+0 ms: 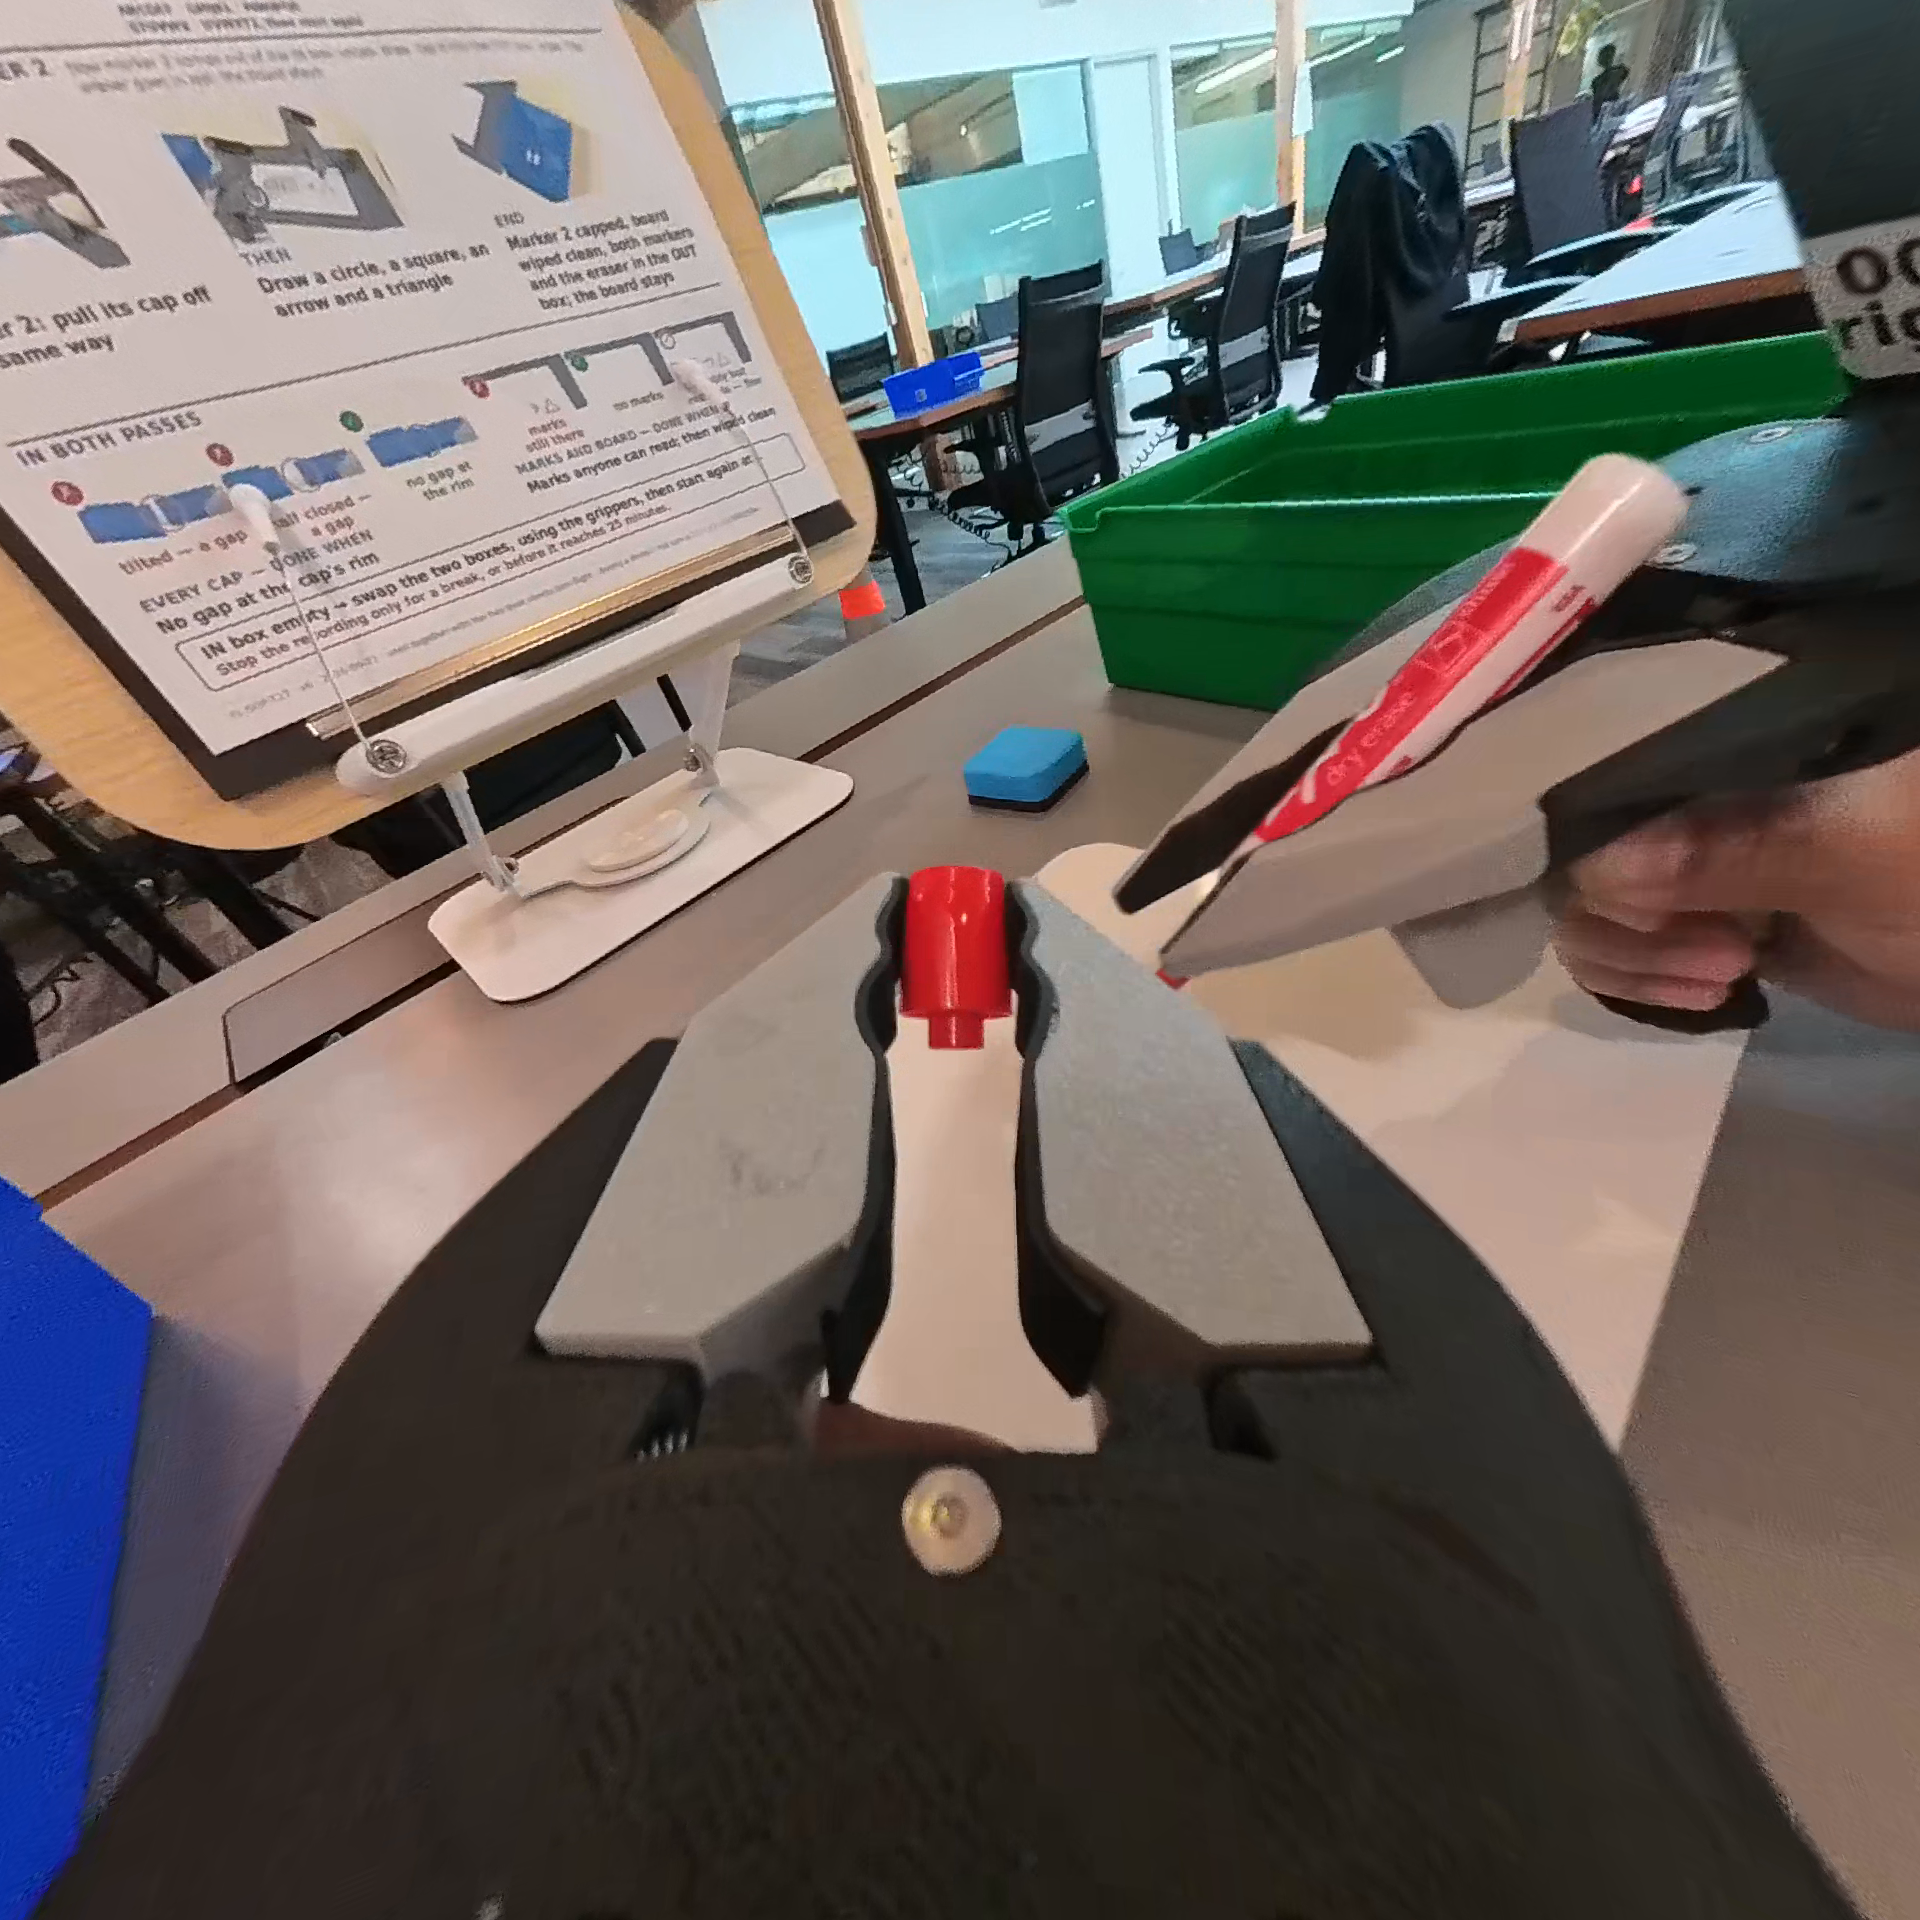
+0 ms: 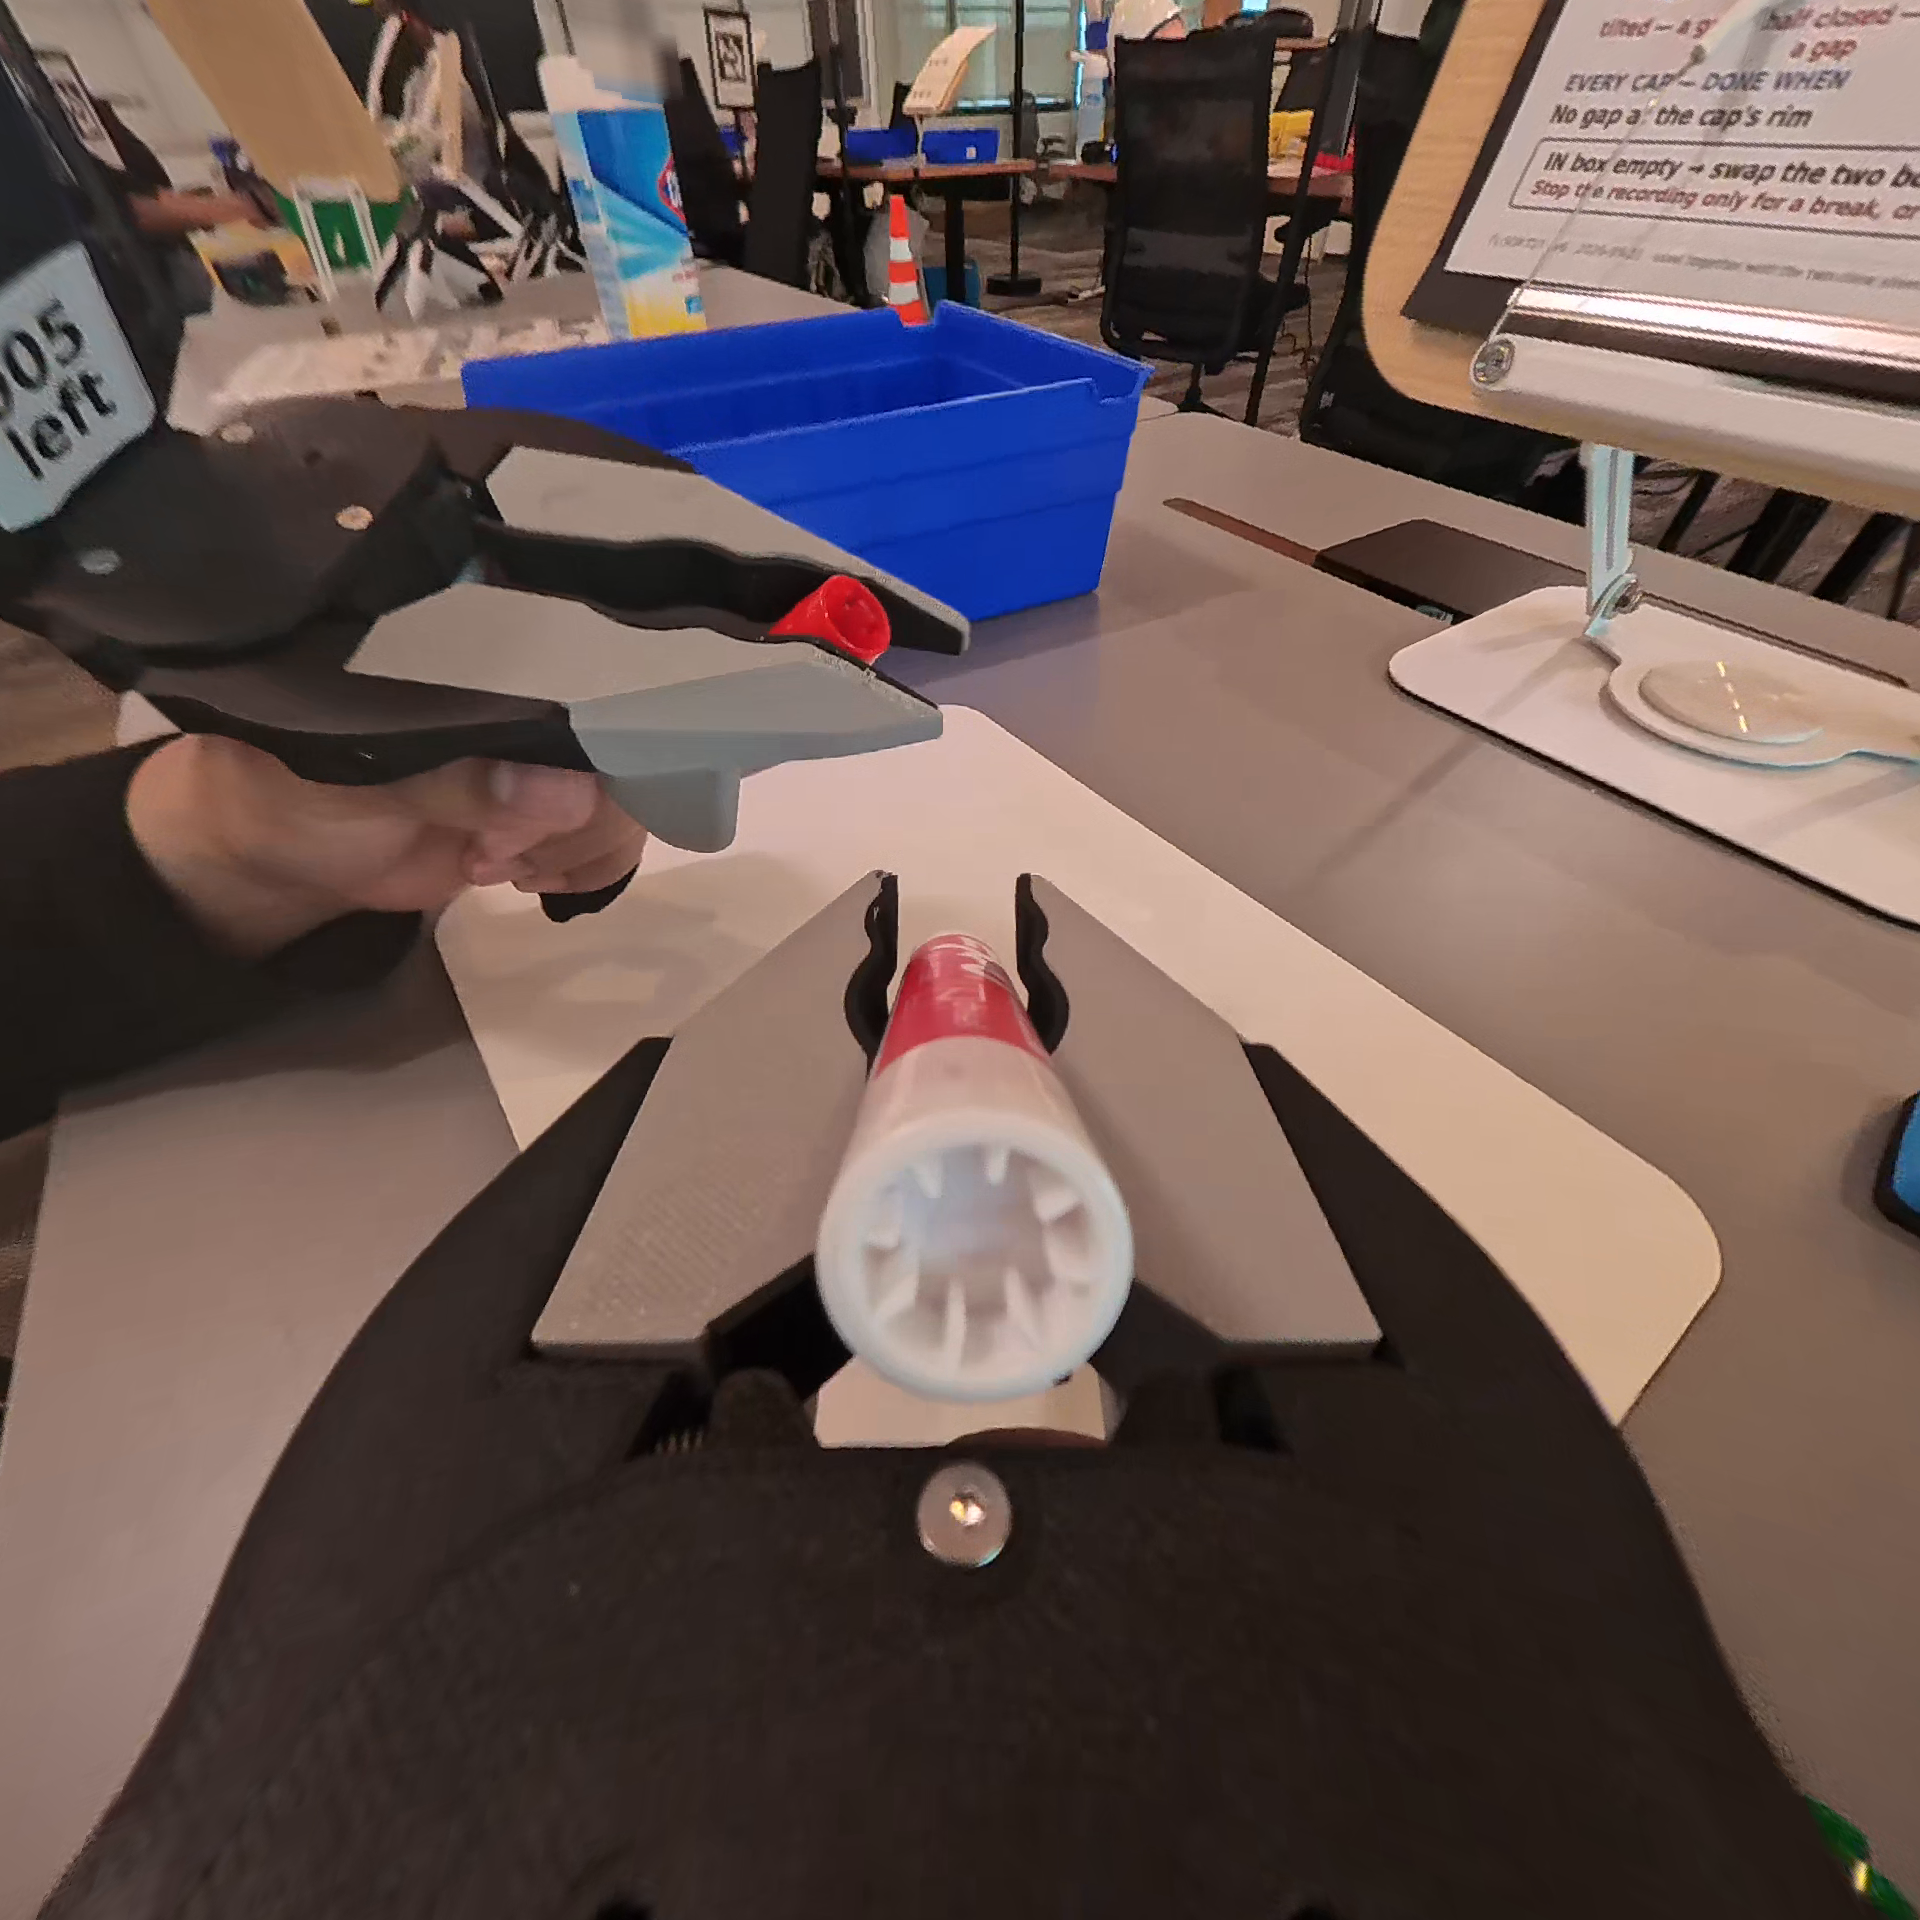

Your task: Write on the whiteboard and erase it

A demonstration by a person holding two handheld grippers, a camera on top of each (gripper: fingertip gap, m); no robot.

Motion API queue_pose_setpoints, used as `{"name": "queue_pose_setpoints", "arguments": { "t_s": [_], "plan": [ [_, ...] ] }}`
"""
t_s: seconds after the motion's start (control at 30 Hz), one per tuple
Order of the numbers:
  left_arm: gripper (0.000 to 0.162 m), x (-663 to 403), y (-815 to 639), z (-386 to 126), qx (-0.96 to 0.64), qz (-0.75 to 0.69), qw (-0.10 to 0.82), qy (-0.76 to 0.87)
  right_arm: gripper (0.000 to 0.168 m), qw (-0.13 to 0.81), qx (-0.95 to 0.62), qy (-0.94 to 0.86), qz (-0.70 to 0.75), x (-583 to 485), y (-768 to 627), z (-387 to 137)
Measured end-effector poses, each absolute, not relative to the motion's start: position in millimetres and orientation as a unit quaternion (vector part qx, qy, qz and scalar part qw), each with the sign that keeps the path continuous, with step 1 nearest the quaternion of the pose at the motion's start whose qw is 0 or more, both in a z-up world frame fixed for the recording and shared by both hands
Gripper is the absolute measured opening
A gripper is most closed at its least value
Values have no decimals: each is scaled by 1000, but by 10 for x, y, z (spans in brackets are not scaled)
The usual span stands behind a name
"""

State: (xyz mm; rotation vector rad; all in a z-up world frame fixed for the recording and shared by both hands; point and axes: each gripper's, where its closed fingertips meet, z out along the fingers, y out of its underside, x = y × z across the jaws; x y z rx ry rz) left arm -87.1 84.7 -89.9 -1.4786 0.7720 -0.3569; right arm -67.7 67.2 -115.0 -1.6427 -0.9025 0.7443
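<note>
My left gripper [image 1: 954, 904] is shut on a red marker cap [image 1: 954, 951] and holds it above the white whiteboard [image 1: 1507, 1143]. My right gripper [image 2: 951, 894] is shut on a red and white dry-erase marker [image 2: 961, 1049]. The marker points down at the whiteboard [image 2: 1299, 1039]. In the left wrist view the right gripper [image 1: 1153, 920] comes in from the right with the marker [image 1: 1455, 665], its tip at the board's far end. In the right wrist view the left gripper [image 2: 935, 670] hovers at the left with the cap [image 2: 840, 621]. No marks show on the board.
A blue eraser [image 1: 1027, 767] lies on the grey table beyond the board. A green bin [image 1: 1351, 561] stands at the back right. A blue bin [image 2: 883, 457] stands at the far left. An instruction sheet on a white stand [image 1: 634, 862] stands behind the board. The tips of one gripper are about 4 cm away from the tips of the other. Left tips and right tips are each some 25 cm from the blue eraser [image 1: 1027, 767].
</note>
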Motion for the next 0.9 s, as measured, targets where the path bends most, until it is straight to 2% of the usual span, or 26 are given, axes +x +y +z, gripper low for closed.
{"name": "queue_pose_setpoints", "arguments": {
  "t_s": [0.37,0.9],
  "plan": [
    [16,-934,948,-1054,-679,-132,640,335,20,520,-692,-345,362,-566,707,-1105],
    [15,-1054,944,-1089,-681,-101,637,347,20,511,-713,-318,359,-466,793,-1165]
  ]
}}
